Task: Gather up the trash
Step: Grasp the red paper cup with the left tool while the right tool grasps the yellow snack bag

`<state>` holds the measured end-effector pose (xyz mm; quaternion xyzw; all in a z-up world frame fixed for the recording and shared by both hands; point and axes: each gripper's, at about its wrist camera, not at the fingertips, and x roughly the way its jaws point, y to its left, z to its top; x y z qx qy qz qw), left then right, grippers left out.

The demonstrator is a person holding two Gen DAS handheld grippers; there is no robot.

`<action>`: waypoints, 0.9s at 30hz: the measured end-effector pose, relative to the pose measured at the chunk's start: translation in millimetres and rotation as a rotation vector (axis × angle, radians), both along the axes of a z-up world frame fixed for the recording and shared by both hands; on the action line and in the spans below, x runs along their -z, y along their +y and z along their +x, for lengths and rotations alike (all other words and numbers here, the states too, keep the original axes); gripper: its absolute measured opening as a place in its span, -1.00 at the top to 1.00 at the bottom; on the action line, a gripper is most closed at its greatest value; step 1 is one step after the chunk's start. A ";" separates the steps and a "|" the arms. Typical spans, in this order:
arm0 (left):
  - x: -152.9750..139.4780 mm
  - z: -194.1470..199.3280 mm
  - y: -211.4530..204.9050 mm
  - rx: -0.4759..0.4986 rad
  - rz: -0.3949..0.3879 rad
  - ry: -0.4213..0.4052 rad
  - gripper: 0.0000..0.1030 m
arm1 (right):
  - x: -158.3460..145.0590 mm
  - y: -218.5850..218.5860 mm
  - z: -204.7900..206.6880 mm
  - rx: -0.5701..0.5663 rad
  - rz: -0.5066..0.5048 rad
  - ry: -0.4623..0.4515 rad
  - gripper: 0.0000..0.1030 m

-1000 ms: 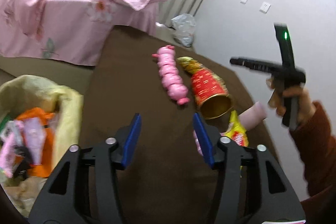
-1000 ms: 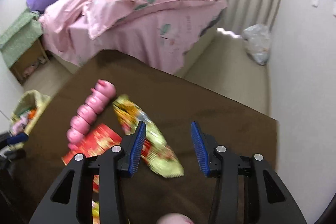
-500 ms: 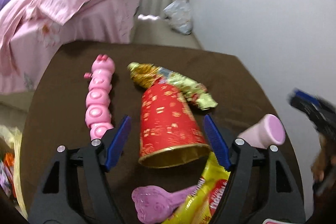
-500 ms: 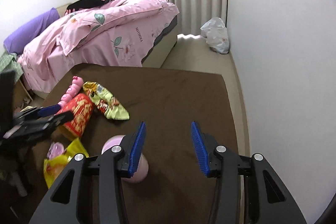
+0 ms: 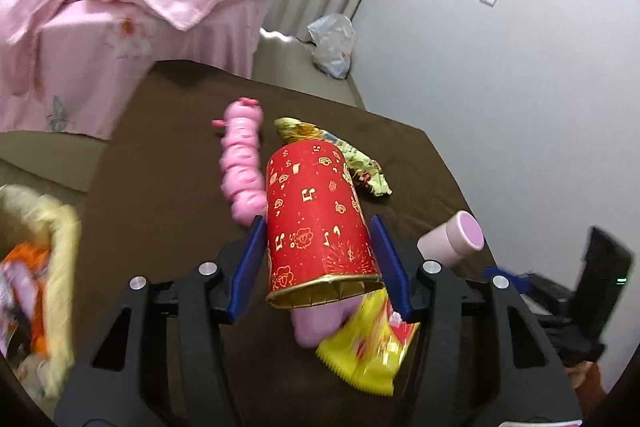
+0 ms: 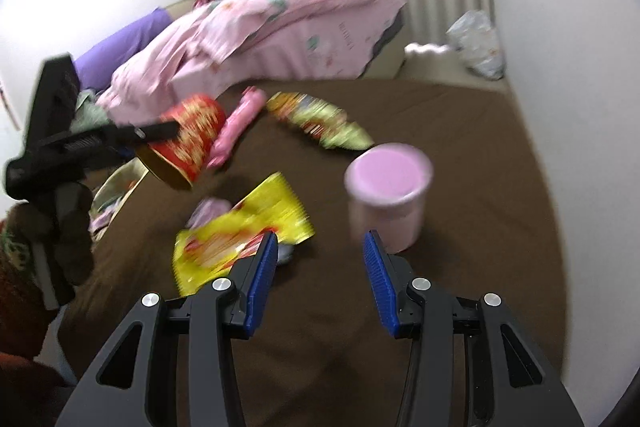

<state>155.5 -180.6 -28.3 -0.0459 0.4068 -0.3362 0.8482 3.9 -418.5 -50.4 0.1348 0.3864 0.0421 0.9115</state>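
The red paper cup (image 5: pixel 316 223), printed with gold marks, sits between the blue pads of the left gripper (image 5: pixel 318 259), its gold-rimmed mouth toward the camera and its base pointing away; the jaws are closing and both pads already bear on its sides, and in the right wrist view it hangs tilted, clear of the brown table (image 6: pixel 460 131). It looks light and thin-walled, so it should crush if squeezed hard; the rolled rim is likely the stiffest place, and a hold low on the wall, near that rim, seems safest. Ahead of the left gripper and just left of the cup lies a pink segmented toy (image 5: pixel 242 167); ahead to the right lies a crumpled gold wrapper (image 5: pixel 360 167); below the cup's mouth are a yellow snack bag (image 5: pixel 368 351) and something pink I cannot identify. Off to the left stands the yellow-lined trash basket (image 5: pixel 60 227), already holding scraps.

The right gripper (image 6: pixel 320 267) has its jaws apart with nothing between them; just ahead and slightly right stands a pink cup (image 6: pixel 388 195), upright, likely light and easily tipped; the yellow bag lies ahead to its left, soft and crinkly.
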 end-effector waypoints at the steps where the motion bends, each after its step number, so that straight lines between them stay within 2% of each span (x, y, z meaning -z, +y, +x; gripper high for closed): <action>1: -2.2 -4.4 9.1 -0.008 -0.002 -0.001 0.01 | 3.5 4.8 1.7 -0.014 0.018 0.013 0.17; 4: -3.3 -18.5 39.0 -0.042 0.008 0.003 -0.01 | 17.9 21.4 13.7 -0.039 0.073 0.058 0.17; 8: 2.4 -37.7 74.3 -0.087 0.028 0.025 -0.02 | 28.2 27.8 33.3 -0.009 0.103 0.085 0.17; 12: 9.1 -51.1 96.1 -0.115 0.048 0.035 -0.03 | 37.2 33.4 48.0 0.004 0.057 0.100 0.16; 17: 16.5 -57.6 107.0 -0.112 0.056 0.053 -0.04 | 41.3 48.1 50.5 -0.013 0.001 0.066 0.06; 19: 18.1 -58.9 107.6 -0.113 0.054 0.055 -0.05 | 41.9 50.6 47.9 -0.005 0.006 0.062 -0.01; 23: 21.5 -58.7 101.3 -0.123 0.082 0.048 -0.05 | 41.3 51.5 46.5 -0.004 0.002 0.072 -0.02; 25: 23.2 -61.2 97.5 -0.120 0.103 0.040 -0.05 | 40.4 53.2 44.5 -0.004 -0.024 0.071 0.07; 27: 23.9 -62.8 94.0 -0.117 0.120 0.037 -0.05 | 39.6 57.0 40.9 -0.012 -0.083 0.068 0.54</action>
